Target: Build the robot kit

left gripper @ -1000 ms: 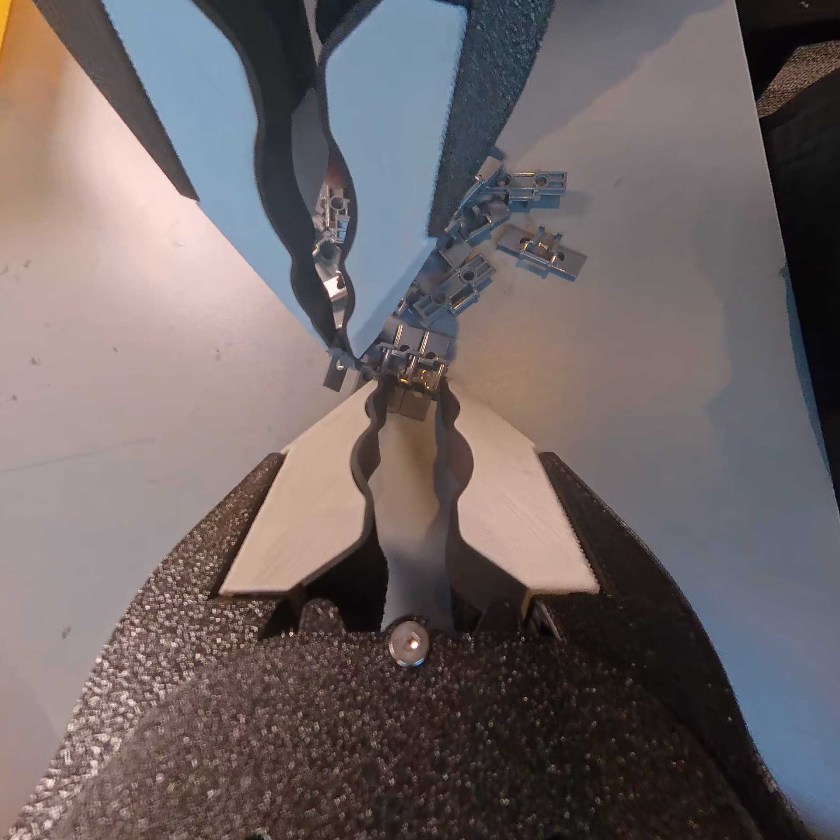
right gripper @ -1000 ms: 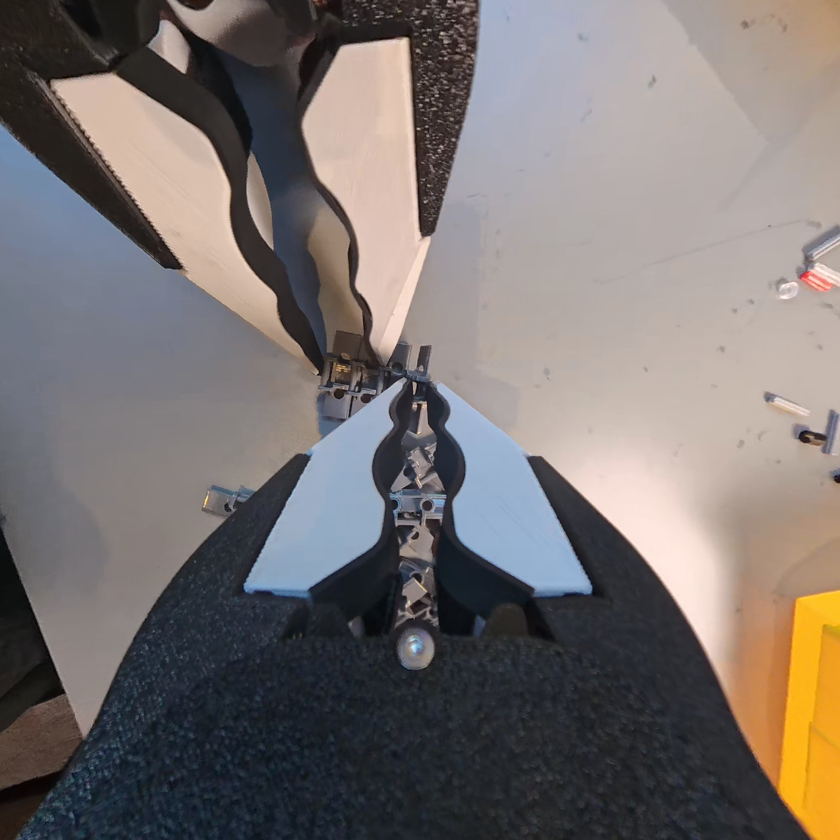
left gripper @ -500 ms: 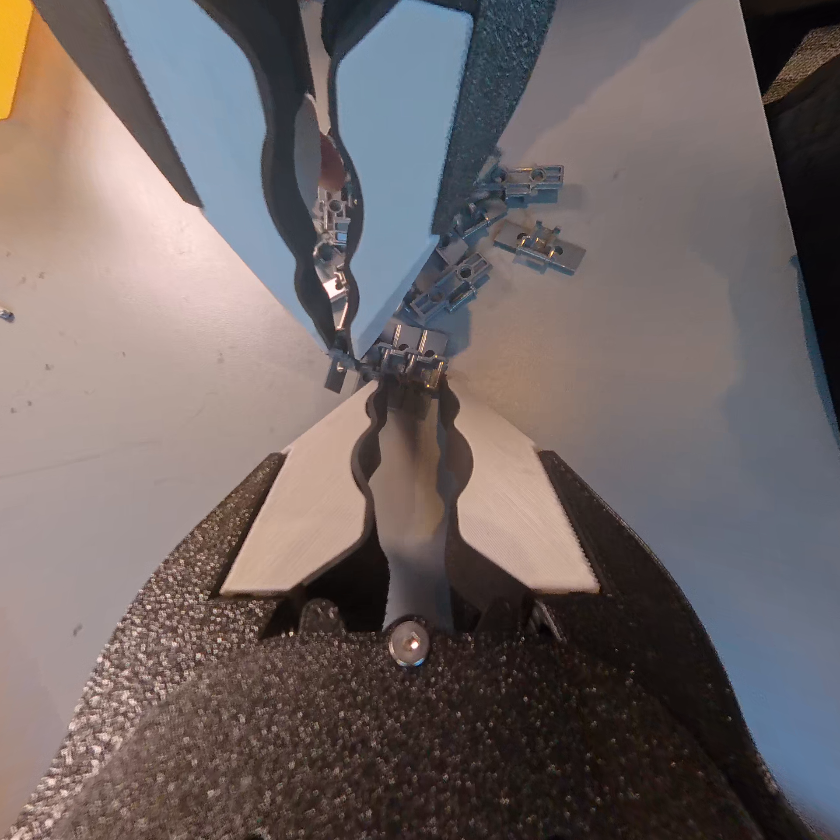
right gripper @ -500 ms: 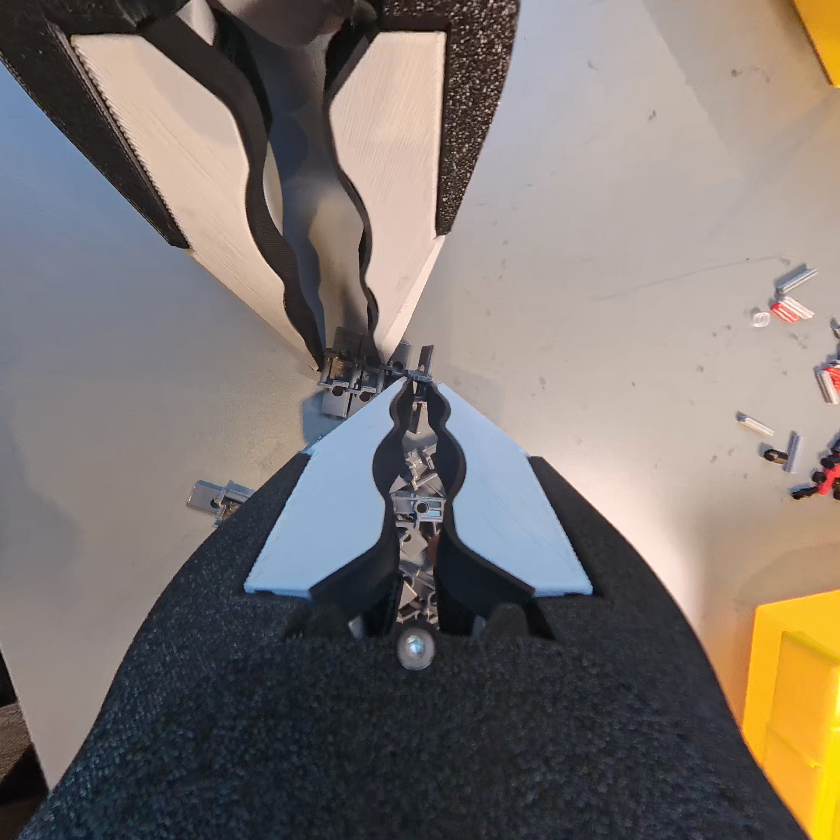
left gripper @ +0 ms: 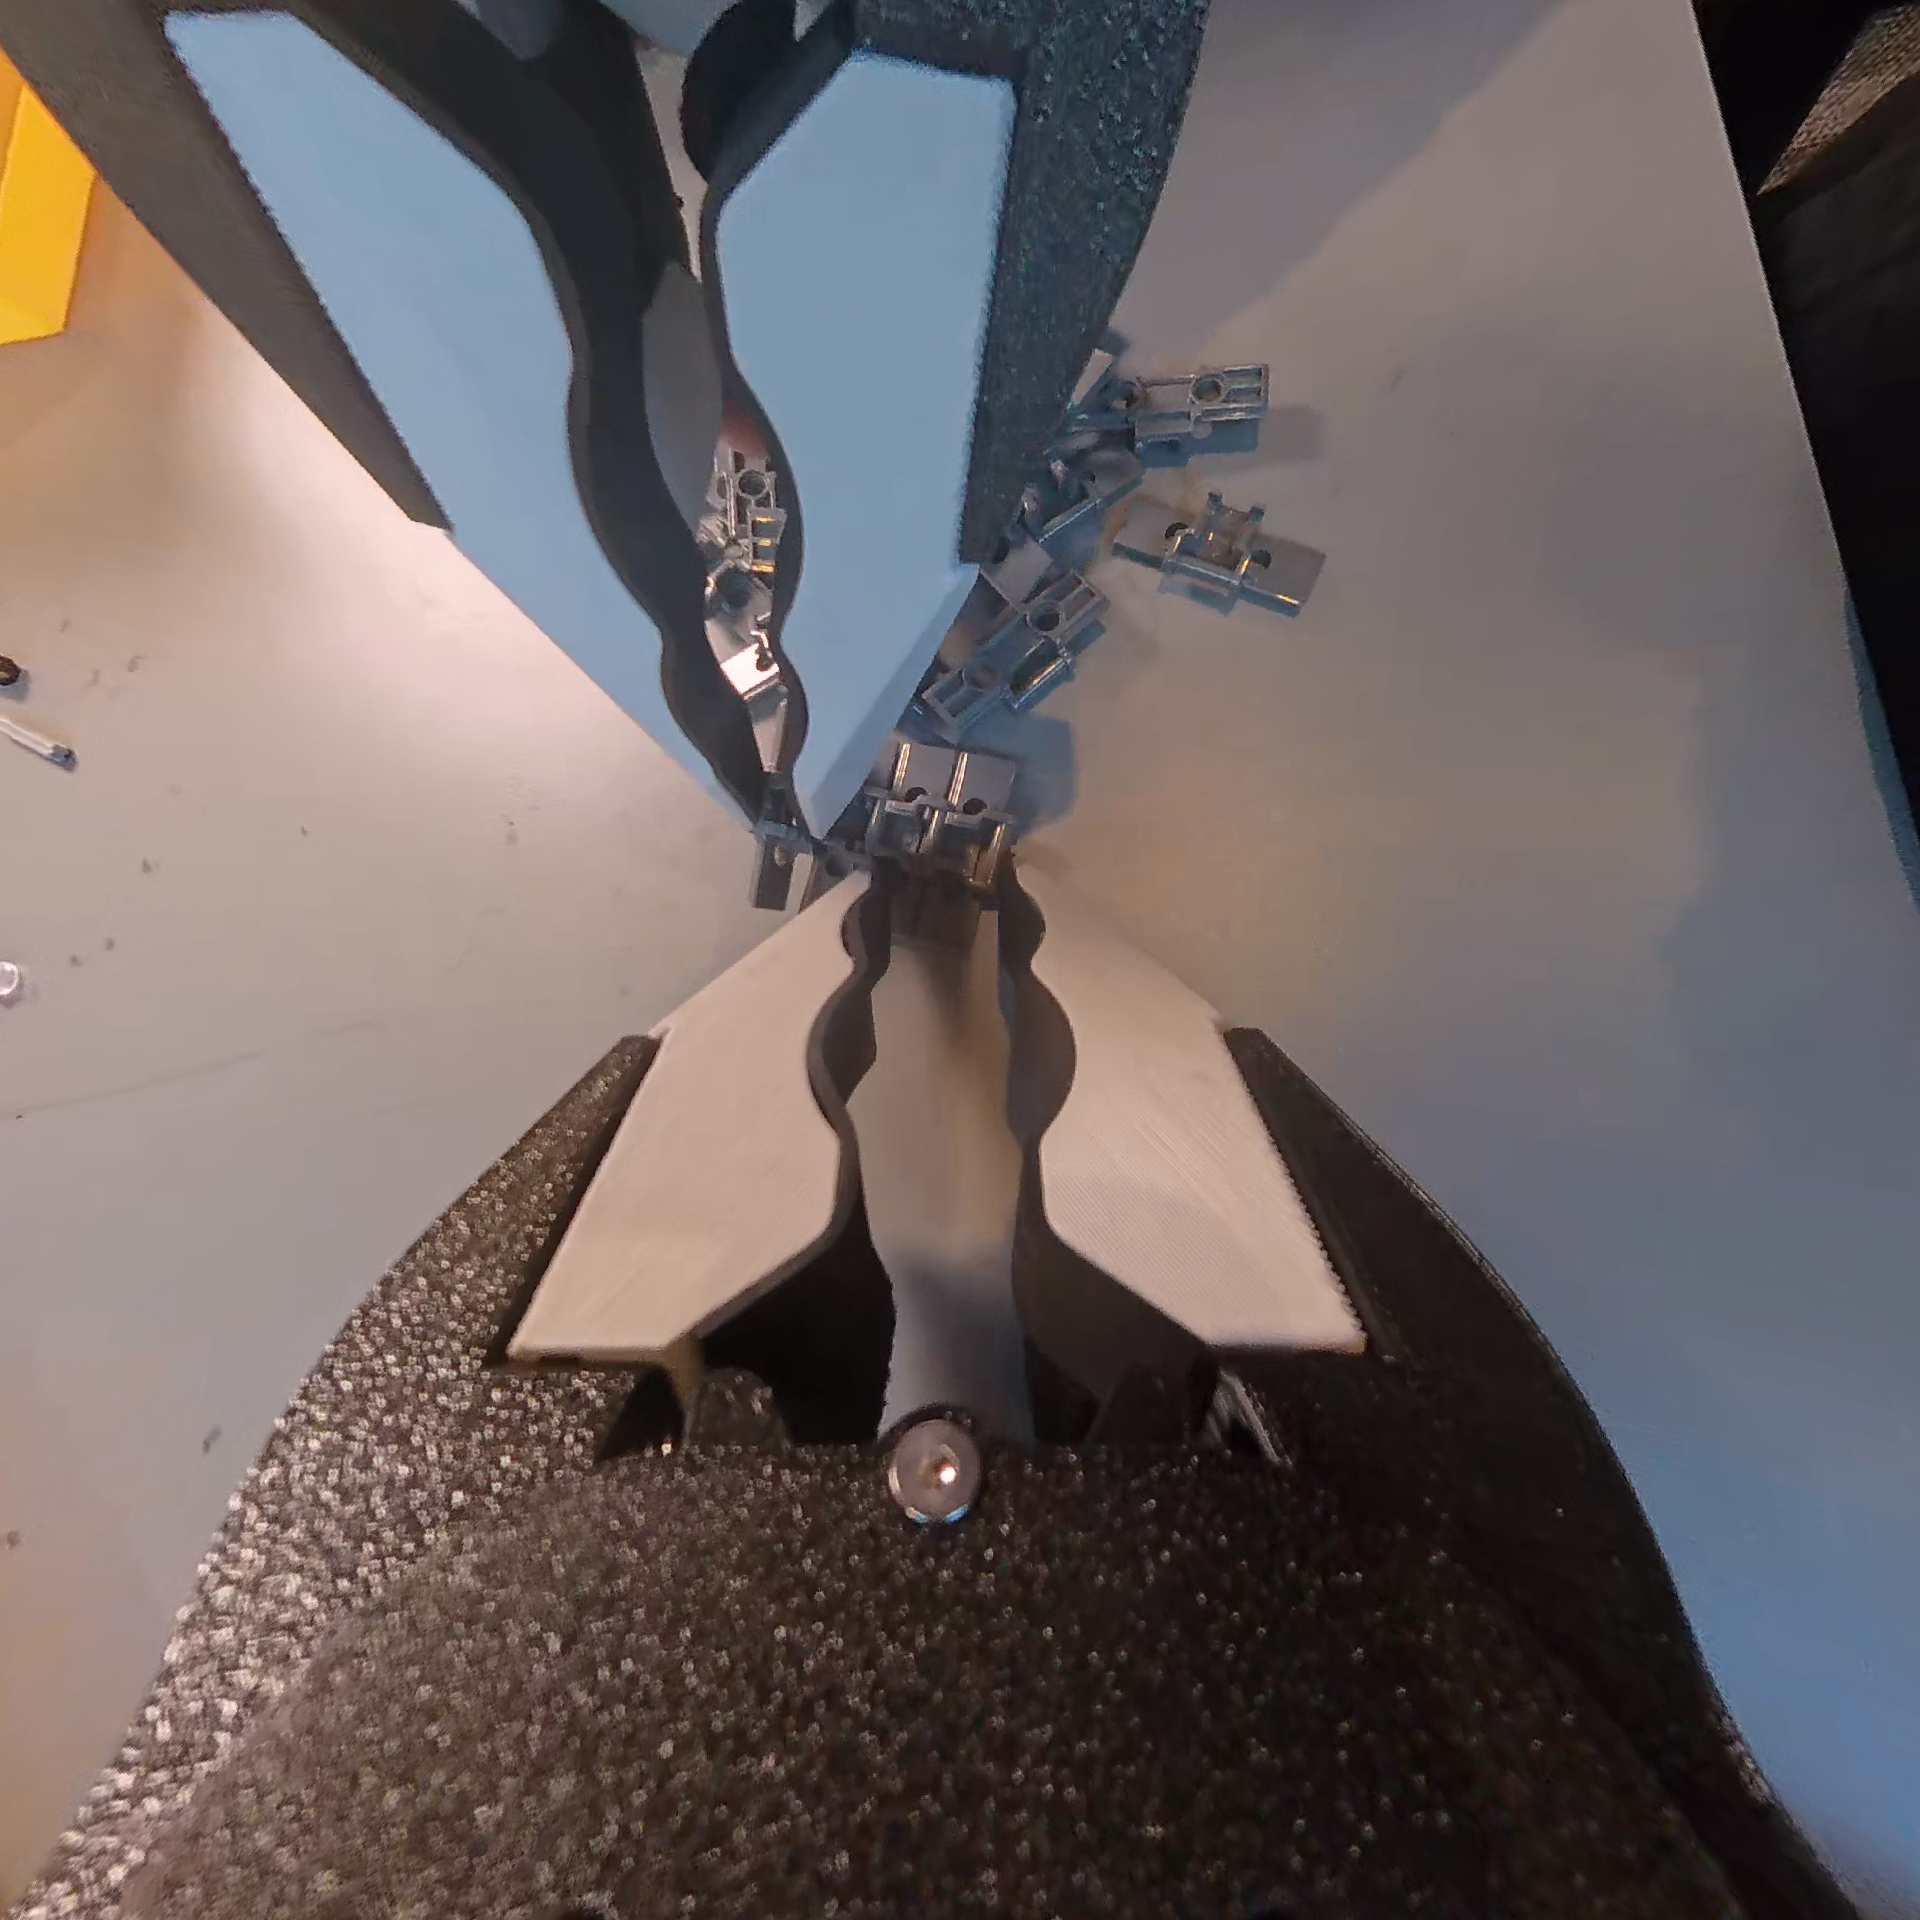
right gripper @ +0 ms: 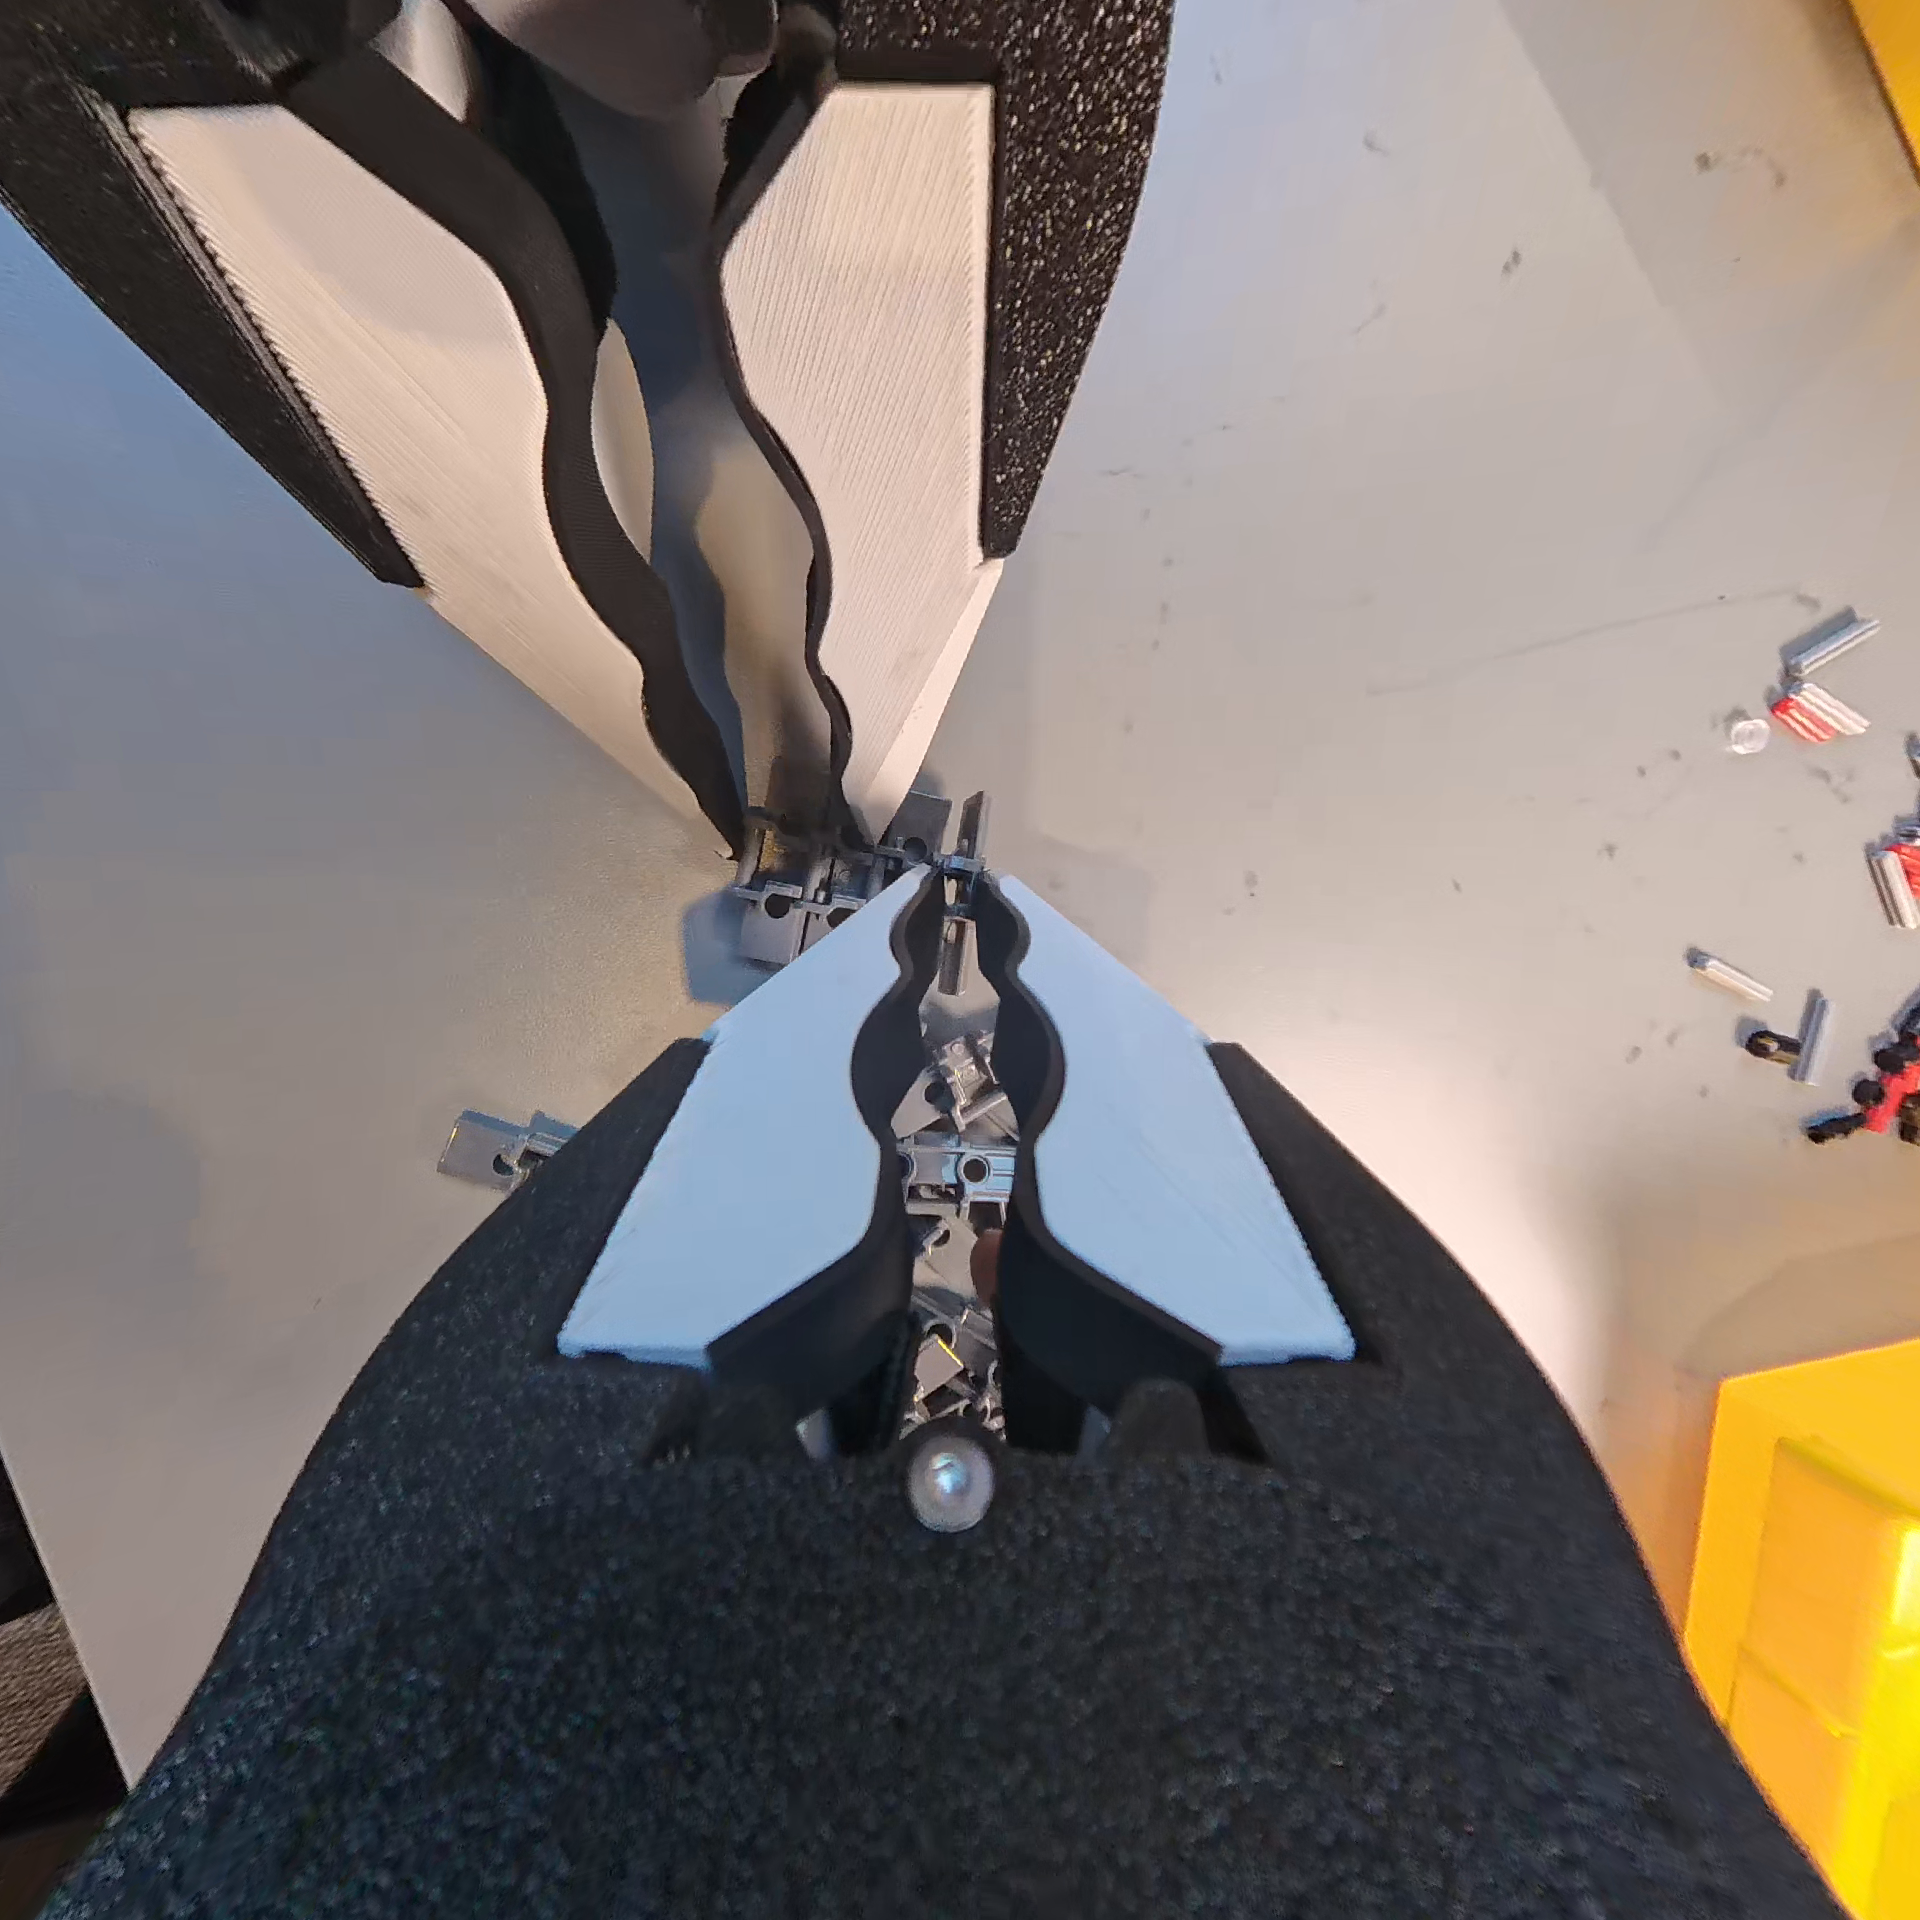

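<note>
Since a second ago we have kept both grips and the two grippers still meet tip to tip, but the views have swung: the yellow bin [right gripper: 1829,1621] now shows more of itself at lower right of the right wrist view, more small red and grey parts [right gripper: 1829,707] have come into sight on the right, and a yellow corner [left gripper: 36,239] has appeared at far left of the left wrist view. Our left gripper [left gripper: 940,873] has its fingers closed to a narrow gap on a doubled grey bracket [left gripper: 940,816], pinched at the very tips. Our right gripper [right gripper: 961,878] is nearly closed, its tips clamped on a thin grey pin piece [right gripper: 964,862] that touches the bracket's side; a small grey plate [left gripper: 774,873] hangs at that joint. Just beyond the bracket, a loose cluster of like grey brackets [left gripper: 1029,644] lies on the table [left gripper: 1455,1039], partly hidden by the right gripper's body, with two more [left gripper: 1205,400] [left gripper: 1221,545] lying apart from it a little farther out. In the right wrist view some of these show through the slot between the fingers, and one bracket [right gripper: 499,1143] lies alone at the left of the gripper body. At the left edge of the left wrist view we see a small pin [left gripper: 36,738] and a clear stud [left gripper: 8,982], well apart from the rest.
</note>
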### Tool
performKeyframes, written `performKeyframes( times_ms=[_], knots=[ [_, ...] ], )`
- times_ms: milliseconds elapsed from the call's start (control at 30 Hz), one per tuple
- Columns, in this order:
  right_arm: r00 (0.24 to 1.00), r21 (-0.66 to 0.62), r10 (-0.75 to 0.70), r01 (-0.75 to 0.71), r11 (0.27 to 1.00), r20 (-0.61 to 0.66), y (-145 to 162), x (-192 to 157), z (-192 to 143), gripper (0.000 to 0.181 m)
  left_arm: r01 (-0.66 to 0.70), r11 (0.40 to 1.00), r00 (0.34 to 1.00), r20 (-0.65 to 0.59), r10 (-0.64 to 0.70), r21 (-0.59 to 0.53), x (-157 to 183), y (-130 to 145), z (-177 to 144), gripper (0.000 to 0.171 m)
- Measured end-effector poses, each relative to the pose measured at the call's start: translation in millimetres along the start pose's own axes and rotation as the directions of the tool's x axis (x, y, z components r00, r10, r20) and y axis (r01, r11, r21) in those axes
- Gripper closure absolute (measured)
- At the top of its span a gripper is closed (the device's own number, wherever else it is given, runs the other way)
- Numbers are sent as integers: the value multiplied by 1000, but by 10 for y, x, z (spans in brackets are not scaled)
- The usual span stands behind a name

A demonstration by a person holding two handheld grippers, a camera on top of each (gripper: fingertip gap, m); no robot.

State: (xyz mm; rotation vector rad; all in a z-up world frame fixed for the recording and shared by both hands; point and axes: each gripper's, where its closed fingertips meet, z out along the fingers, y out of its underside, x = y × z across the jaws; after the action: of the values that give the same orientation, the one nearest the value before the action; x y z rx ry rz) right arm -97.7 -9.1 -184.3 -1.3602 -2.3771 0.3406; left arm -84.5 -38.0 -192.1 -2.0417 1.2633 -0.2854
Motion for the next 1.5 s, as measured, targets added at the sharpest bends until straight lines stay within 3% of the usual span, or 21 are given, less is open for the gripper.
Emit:
performKeyframes(
  times_ms=[100, 267, 533, 633, 700, 967, 1100, 1200, 1300, 1500],
  knots=[
    [1000, 12, 23, -23, 1000, 15, 6, 0, 0, 176, 15, 1000, 1000, -7, -15, 0, 1, 1, -1, 153],
    [979, 142, 183, -194, 971, 85, 47, 4, -3, 176, 9, 1000, 1000, 7, -9, 2, 12, -2, 0, 156],
    [966, 131, 237, -249, 960, 103, 42, 24, -19, 175, 24, 1000, 1000, -7, -24, -1, 9, -5, -1, 155],
    [940, 174, 295, -323, 930, 170, 24, 105, -116, 159, 31, 999, 999, -20, -31, -10, 2, -7, -2, 155],
    [935, 228, 316, -347, 910, 164, 30, 228, -226, 159, 24, 1000, 999, -33, -25, -17, -1, 1, -11, 155],
    [956, 314, 286, -290, 904, 60, 211, 368, -347, 161, 56, 997, 998, -35, -58, -49, -135, 172, -138, 150],
    [968, 393, 233, -252, 884, 95, -47, 248, -313, 172, 63, 997, 997, -52, -64, -38, -150, 224, -183, 147],
    [983, 359, 168, -182, 916, 70, -186, 195, -93, 178, 69, 997, 996, -56, -71, -29, -151, 223, -182, 148],
    [981, 276, 179, -192, 942, 72, -128, 221, 118, 181, 72, 997, 996, -52, -73, -23, -156, 227, -186, 152],
    [973, 277, 202, -226, 934, 111, -86, 259, 56, 176, 68, 998, 996, -61, -69, -18, -158, 225, -184, 152]
  ],
)
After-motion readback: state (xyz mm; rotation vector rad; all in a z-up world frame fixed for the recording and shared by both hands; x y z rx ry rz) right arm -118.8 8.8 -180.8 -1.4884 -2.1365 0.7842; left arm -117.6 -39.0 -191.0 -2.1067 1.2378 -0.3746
